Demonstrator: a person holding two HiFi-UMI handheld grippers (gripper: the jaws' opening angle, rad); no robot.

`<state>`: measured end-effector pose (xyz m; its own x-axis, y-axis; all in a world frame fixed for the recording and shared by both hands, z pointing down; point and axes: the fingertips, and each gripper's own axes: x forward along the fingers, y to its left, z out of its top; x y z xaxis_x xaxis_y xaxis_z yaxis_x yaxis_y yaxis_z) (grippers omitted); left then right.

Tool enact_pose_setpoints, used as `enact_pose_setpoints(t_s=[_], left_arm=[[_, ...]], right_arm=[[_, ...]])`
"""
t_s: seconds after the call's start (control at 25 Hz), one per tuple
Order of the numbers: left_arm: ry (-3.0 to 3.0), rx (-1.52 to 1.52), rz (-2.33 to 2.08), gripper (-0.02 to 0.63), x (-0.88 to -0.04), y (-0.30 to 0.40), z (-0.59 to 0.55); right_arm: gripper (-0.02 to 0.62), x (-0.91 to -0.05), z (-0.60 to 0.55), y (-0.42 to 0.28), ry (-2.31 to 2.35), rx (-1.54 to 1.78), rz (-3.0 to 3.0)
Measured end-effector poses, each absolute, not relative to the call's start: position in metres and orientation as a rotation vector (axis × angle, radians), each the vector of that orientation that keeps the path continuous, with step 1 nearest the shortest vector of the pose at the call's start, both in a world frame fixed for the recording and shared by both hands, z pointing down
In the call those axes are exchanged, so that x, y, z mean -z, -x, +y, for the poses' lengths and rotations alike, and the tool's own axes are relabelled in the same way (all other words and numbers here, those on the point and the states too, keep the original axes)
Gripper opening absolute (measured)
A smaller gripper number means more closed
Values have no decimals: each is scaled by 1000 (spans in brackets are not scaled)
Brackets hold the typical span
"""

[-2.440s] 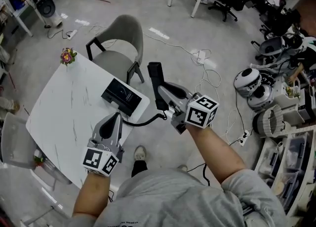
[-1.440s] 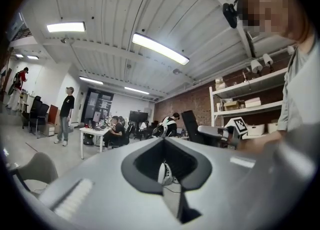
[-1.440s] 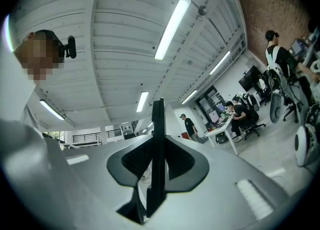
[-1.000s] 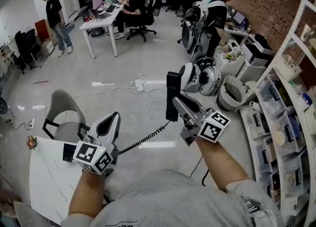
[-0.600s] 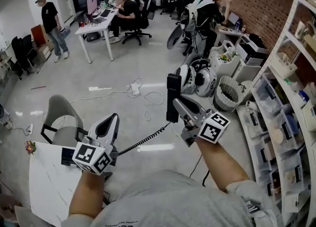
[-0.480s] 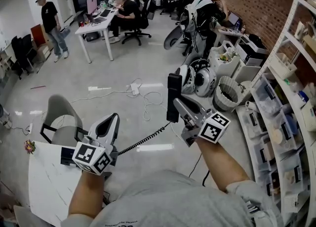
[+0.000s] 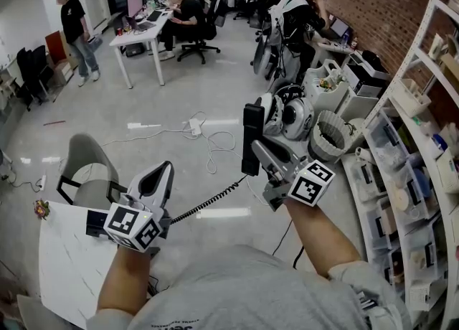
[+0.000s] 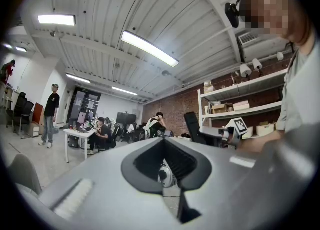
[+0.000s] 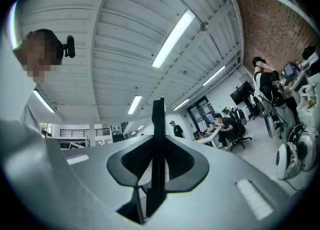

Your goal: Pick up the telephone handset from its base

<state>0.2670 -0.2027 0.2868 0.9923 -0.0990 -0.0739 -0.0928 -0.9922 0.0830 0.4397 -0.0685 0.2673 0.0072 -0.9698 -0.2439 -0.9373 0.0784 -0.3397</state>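
My right gripper [image 7: 252, 151] is shut on the black telephone handset [image 7: 251, 137], held upright in the air above the floor. In the right gripper view the handset [image 9: 158, 149] shows as a thin dark bar clamped between the jaws of the right gripper [image 9: 154, 194]. A coiled cord [image 7: 208, 203] runs from the handset down to the left toward the telephone base [image 7: 95, 222], which sits on the white table [image 7: 64, 264], mostly hidden behind my left gripper [image 7: 159, 178]. That gripper is shut with nothing in it. From the left gripper view [image 8: 178, 201], the handset [image 8: 192, 125] appears at the right.
A grey chair [image 7: 84, 167] stands beyond the table. Cables [image 7: 208, 142] lie on the floor. Round white helmets and a bin [image 7: 301, 117] sit near shelves [image 7: 416, 178] at the right. People work at a desk [image 7: 147, 24] at the back.
Since the earliest frame the head view has swung up from the table to the room, with the handset still in my right gripper. Over the last second neither gripper has visibly moved.
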Motion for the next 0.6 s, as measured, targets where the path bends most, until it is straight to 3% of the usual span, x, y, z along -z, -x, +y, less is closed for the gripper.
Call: enact_pose_setpoints(t_s=[0.6], left_arm=[[-3056,116,-160,51,-288,-264,-208]], right_arm=[[74,-269,-76,-439,1874,107,1957]])
